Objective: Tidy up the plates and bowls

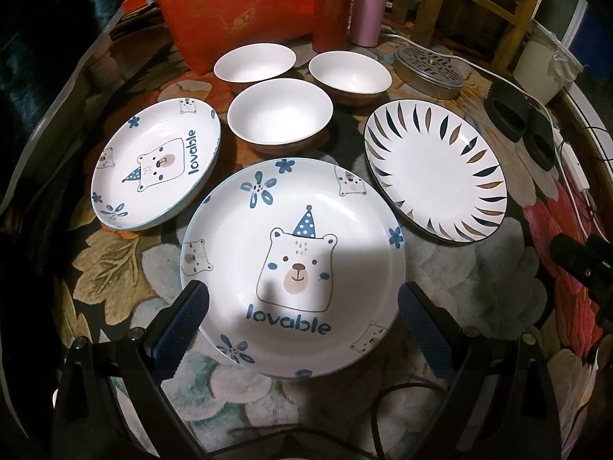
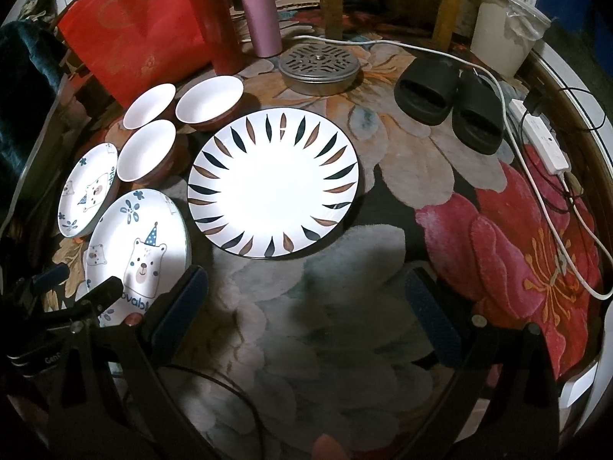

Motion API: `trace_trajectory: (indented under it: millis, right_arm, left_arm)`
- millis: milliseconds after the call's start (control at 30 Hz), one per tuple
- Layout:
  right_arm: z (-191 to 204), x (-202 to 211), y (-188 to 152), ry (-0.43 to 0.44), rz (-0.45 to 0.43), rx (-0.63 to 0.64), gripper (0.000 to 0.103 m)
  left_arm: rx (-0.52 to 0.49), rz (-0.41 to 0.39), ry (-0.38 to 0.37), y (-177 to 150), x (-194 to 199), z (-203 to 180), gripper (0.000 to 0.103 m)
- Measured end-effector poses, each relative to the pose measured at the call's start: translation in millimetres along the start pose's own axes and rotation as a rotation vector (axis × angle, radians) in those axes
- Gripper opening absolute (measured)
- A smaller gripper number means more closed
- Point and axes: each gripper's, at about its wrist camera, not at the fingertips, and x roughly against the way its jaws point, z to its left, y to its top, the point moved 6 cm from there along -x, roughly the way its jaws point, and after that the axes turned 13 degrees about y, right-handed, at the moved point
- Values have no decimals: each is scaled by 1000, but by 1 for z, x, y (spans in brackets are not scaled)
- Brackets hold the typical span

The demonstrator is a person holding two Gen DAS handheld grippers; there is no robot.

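A large bear plate marked "lovable" [image 1: 293, 264] lies on the floral table just ahead of my open, empty left gripper [image 1: 302, 329], whose fingers straddle its near edge. A smaller bear plate [image 1: 157, 163] lies to its left, a leaf-pattern plate [image 1: 435, 170] to its right. Three white bowls with brown outsides [image 1: 279, 115] [image 1: 254, 62] [image 1: 349, 73] stand behind. In the right wrist view my right gripper [image 2: 306, 306] is open and empty above bare tabletop, short of the leaf-pattern plate [image 2: 274, 184]. The left gripper [image 2: 49, 299] shows at the left over the large bear plate [image 2: 138, 245].
A red bag [image 2: 134, 34], a red canister [image 2: 220, 23] and a pink bottle [image 2: 260, 11] stand at the back. A round metal grate dish [image 2: 320, 67], black slippers [image 2: 448, 99], a white power strip with cables [image 2: 544, 142] and a white bucket [image 2: 505, 34] are at the right.
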Motion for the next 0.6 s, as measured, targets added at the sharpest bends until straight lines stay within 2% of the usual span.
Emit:
trace_trajectory:
  millis: [600]
  right_arm:
    - [-4,0,-1,2,2,-3,103]
  left_arm:
    - [-1,-4,0,0,-1,-4,100]
